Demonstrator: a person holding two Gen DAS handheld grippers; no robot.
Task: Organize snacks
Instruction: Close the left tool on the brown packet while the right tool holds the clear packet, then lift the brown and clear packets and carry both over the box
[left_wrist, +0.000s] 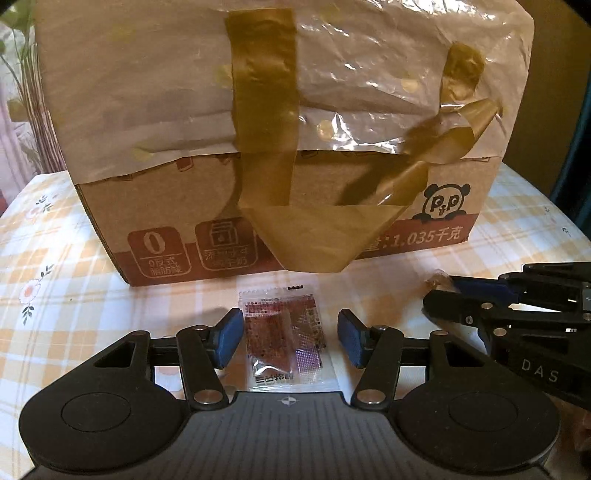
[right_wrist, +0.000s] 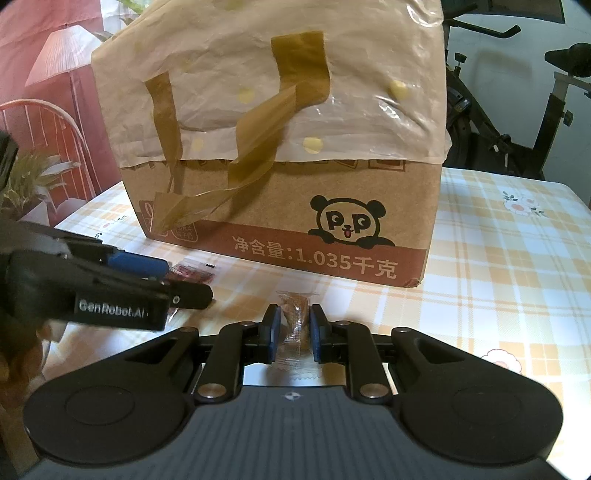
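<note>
Red snack packet (left_wrist: 282, 334) loose between parted left jaws | right jaws clenched on wrapped candy (right_wrist: 294, 325) | cardboard box (left_wrist: 280, 206) edge just ahead

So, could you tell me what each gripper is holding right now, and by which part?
The right gripper pinches a clear-wrapped brown snack across its middle. The left gripper holds nothing; a red snack packet lies between its open pads.

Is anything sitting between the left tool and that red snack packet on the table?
Nothing visible: the red snack packet lies flat on the checked tablecloth, between the left tool's open fingers, neither pad touching it.
</note>
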